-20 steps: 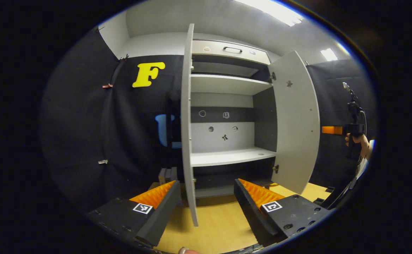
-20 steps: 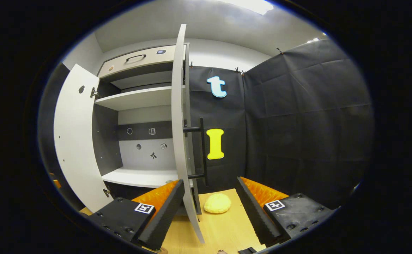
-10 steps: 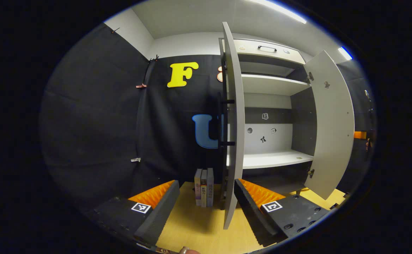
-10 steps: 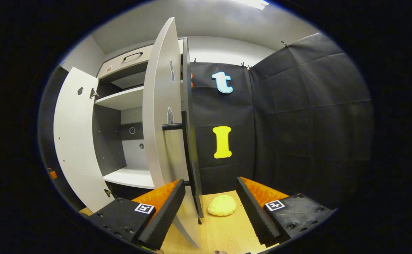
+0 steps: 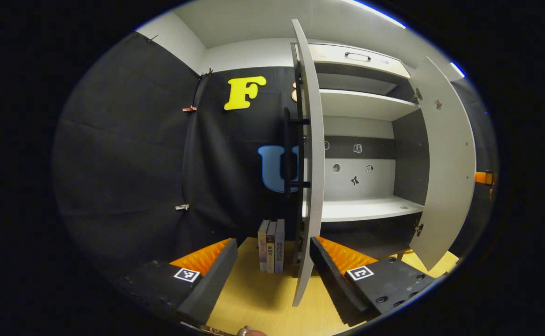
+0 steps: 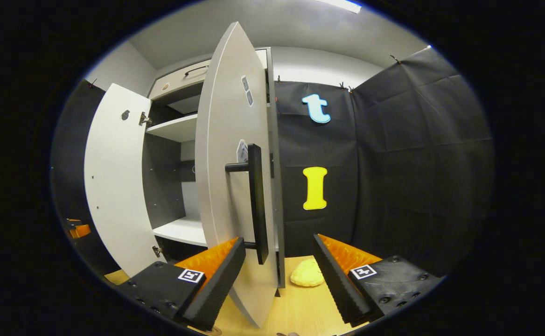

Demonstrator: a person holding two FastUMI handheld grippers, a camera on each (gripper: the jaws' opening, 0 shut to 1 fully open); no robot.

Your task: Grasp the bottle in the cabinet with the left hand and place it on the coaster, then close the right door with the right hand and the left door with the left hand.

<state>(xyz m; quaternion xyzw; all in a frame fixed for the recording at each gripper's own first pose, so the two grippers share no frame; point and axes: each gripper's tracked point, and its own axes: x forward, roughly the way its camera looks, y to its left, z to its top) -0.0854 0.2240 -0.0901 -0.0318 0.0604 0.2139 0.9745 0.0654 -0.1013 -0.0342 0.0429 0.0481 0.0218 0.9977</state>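
wooden table (image 5: 263, 298), open cabinet (image 5: 366, 107), black booth

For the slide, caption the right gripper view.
Open right hand-held gripper faces the half-open right cabinet door and its black bar handle; a yellow bun-like object sits on the wooden table.

From my left gripper view I see three books (image 5: 271, 246) standing upright, side by side and touching, on a light wooden tabletop (image 5: 258, 298) in front of the black cloth wall (image 5: 128, 163). Small metal clips (image 5: 182, 206) are pinned to that cloth. In my right gripper view, a pale yellow, lumpy rounded object (image 6: 306, 278) lies on the same wood surface close to the cloth wall.
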